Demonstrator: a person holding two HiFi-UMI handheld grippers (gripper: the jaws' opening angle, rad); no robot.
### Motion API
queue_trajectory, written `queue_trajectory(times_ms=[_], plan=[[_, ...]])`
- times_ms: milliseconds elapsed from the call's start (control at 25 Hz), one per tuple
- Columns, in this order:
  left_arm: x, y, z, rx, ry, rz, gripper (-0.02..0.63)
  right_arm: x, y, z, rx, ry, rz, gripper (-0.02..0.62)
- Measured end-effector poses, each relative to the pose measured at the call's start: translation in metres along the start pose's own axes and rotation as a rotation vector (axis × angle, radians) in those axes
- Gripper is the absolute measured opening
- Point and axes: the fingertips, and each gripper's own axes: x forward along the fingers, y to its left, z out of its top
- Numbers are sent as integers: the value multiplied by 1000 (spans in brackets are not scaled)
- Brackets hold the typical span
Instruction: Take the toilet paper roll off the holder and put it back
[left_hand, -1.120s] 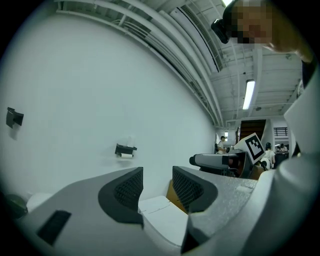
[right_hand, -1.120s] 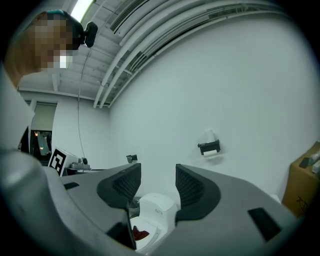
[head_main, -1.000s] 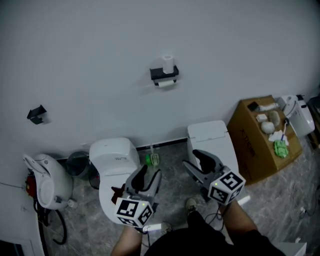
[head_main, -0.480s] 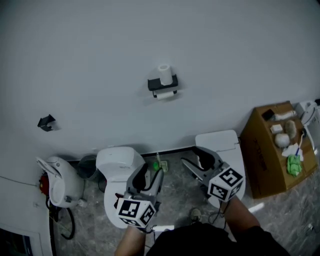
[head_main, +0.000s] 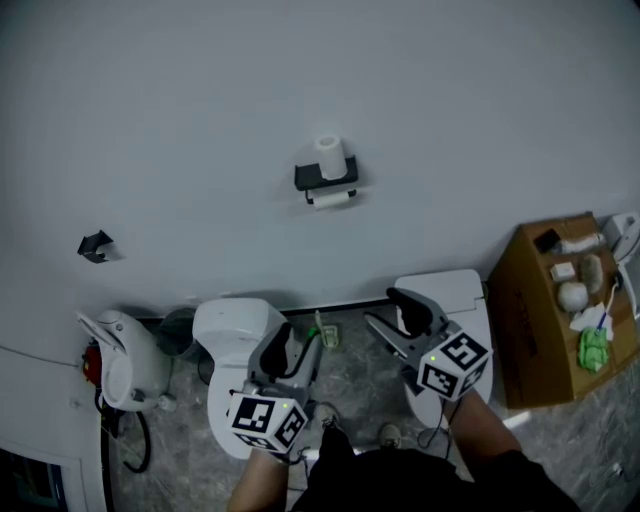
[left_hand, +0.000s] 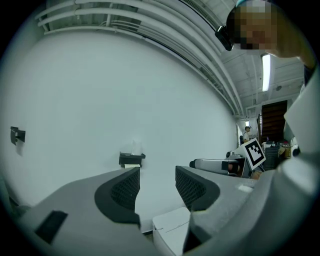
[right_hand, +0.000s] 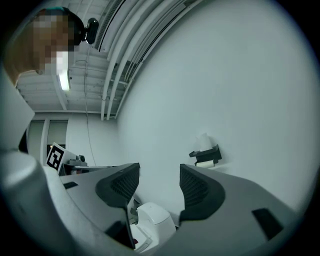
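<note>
Where the white wall meets the grey floor, the head view shows, from the left: a small black bracket (head_main: 96, 246) fixed to the wall; a white rounded unit (head_main: 118, 362) on the floor beneath it; a white toilet (head_main: 234, 322) against the wall.

The left gripper (head_main: 298, 345) is held low over that toilet, well short of the wall; its jaws have just been opening and now stand wide apart, with nothing between them (left_hand: 157, 187).

The black holder (head_main: 326, 178) is mounted on the wall near centre, well above both grippers; the toilet paper roll (head_main: 329, 155) stands upright on its top shelf, long axis vertical, one flat end facing up; a second roll (head_main: 332, 199) hangs beneath, long axis level and parallel to the wall. The left gripper view places holder (left_hand: 132, 159) and upright roll (left_hand: 136, 147) just left of its jaws; the right gripper view places them (right_hand: 206, 155) (right_hand: 204, 142) to the right of its own.

The right gripper (head_main: 390, 315) is released too, its jaws apart and lately opened a little further, empty (right_hand: 160, 185); it hangs before a second toilet (head_main: 458, 295); a cardboard box (head_main: 540, 320) with small items on top stands at far right.
</note>
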Motion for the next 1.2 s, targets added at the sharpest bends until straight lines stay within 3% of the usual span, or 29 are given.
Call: queue_trajectory(times_ms=[320, 840, 1200], plan=[[43, 56, -1, -21, -11, -64, 207, 56, -27, -1, -30, 14, -70, 249], [108, 208, 29, -34, -35, -211, 210, 211, -61, 25, -71, -51, -256, 299], [147, 244, 33, -64, -42, -229, 210, 252, -103, 40, -116, -43, -309, 333]])
